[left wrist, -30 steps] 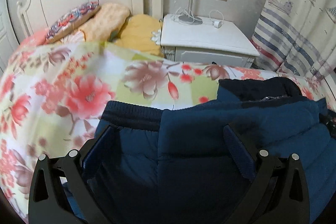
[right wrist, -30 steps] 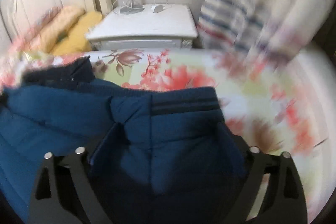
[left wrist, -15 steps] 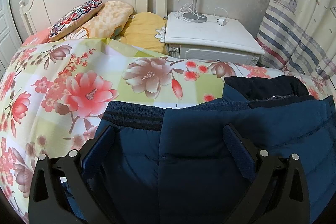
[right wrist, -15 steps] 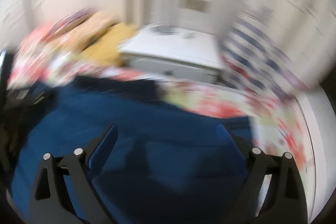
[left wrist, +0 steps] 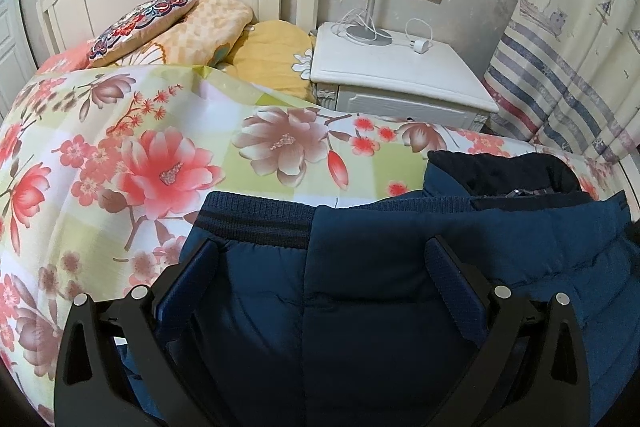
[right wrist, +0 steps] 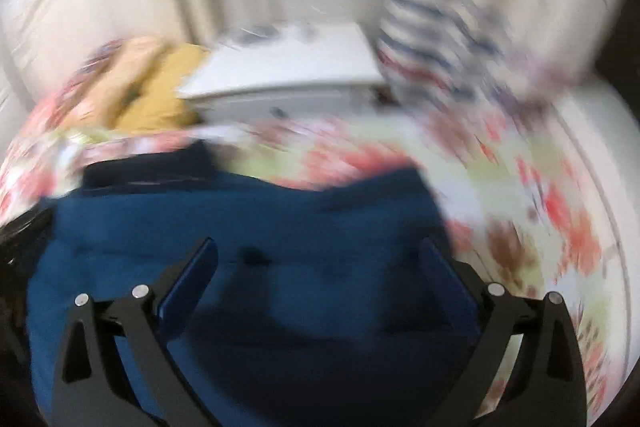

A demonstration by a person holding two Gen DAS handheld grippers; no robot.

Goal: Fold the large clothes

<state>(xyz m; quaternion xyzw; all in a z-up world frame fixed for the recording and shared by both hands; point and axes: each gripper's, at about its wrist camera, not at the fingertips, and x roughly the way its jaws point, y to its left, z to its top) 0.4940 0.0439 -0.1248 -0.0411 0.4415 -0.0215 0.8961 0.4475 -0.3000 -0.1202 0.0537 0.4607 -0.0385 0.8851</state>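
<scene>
Blue padded jacket [left wrist: 360, 307] under both tools; left tool [left wrist: 320, 259] spread wide, right tool [right wrist: 320, 259] likewise, neither gripping.

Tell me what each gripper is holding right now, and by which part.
Nothing is held. The left gripper and the right gripper both stand wide open over the blue jacket, with no fabric pinched.

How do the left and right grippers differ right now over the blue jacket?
The left gripper sits over the ribbed hem of the blue padded jacket, in a sharp view. The right gripper is over plain quilted fabric of the jacket, in a heavily blurred view, which suggests motion. Both have jaws spread wide, gripping nothing, above the floral bedspread.
</scene>
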